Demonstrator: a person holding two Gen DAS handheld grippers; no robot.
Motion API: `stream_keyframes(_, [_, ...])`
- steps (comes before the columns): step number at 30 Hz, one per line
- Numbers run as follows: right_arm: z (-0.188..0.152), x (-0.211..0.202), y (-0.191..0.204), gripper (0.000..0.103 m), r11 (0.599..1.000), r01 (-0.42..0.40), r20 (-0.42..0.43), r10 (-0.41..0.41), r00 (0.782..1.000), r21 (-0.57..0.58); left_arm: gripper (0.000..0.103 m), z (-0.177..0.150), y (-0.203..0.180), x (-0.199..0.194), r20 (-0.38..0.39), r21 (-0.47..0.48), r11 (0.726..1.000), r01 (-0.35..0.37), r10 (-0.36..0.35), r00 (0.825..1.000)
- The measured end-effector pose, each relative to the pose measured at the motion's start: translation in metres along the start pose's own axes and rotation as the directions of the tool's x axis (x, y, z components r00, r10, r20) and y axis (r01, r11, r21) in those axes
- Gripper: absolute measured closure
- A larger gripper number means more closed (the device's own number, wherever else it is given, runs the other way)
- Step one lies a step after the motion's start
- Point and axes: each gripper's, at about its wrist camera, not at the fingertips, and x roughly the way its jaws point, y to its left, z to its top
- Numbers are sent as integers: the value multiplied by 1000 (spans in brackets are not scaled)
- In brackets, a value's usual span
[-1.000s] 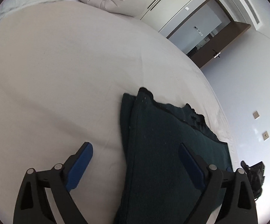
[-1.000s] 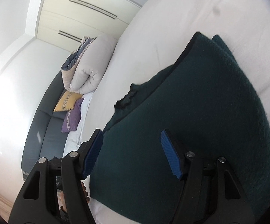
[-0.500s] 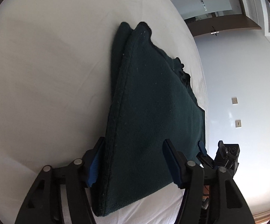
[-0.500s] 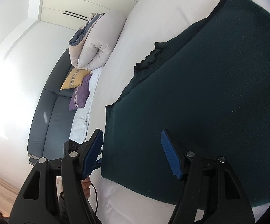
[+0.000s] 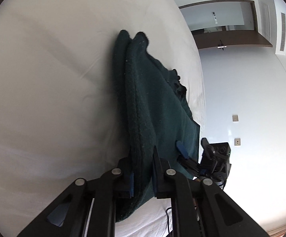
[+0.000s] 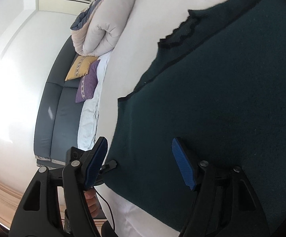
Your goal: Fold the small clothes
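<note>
A dark green knit garment (image 5: 152,102) lies folded on a white bed (image 5: 44,79). My left gripper (image 5: 142,169) is shut on the garment's near folded edge, with the thick layers pinched between its jaws. In the right wrist view the same garment (image 6: 222,98) spreads flat, with a scalloped dark trim at its far end. My right gripper (image 6: 141,164) is open; its blue pads straddle the garment's near corner, one pad over the cloth and one just off its edge. The right gripper also shows in the left wrist view (image 5: 184,154), beyond the garment.
A rolled cream duvet (image 6: 103,25) lies at the bed's far end. A grey sofa (image 6: 52,106) with a yellow cushion (image 6: 79,67) and a purple cushion (image 6: 87,85) stands beside the bed. A doorway (image 5: 222,23) and a wall with sockets (image 5: 236,118) are on the other side.
My left gripper has dropped to the garment's near edge and closed on it. My right gripper has moved lower and closer to the garment's near corner and stays open.
</note>
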Motion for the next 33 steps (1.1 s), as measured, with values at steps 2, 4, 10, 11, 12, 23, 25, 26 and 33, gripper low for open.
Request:
stream_keyframes(2, [2,0,-11,36,999,-34,8,34,999,37,90,0,-19,-2,8,41,999,3,-4,1000])
stream_keyframes(4, [2,-7,-18,36,994,-86,25,84,996,61,90,-3,-43,0,12,89,996,7,-8,1000])
stream_keyframes(10, [14,-38,-34,31,971,-199,71,191,979,136,90,-19,-113,36,-18,232,973,6,-2,1000])
stream_keyframes(11, [17,-46,-37,31,962,-231,86,220,972,149,90,-23,-124,47,-23,254,967,4,1,1000])
stream_keyframes(12, [20,-55,-40,27,956,-248,102,234,967,156,90,-26,-131,57,-33,268,964,4,5,999])
stream_keyframes(23, [42,-117,-84,23,927,-287,171,250,953,240,72,-66,-155,190,-199,337,939,63,6,980])
stream_keyframes(25, [44,-120,-88,23,926,-284,170,247,954,247,56,-69,-146,186,-199,321,943,91,-27,980])
stream_keyframes(26, [45,-119,-87,23,929,-277,164,242,956,246,53,-70,-143,180,-194,317,943,103,-42,980])
stream_keyframes(33, [55,-116,-74,23,956,-186,125,161,979,227,39,-75,-135,116,-51,430,903,15,8,999])
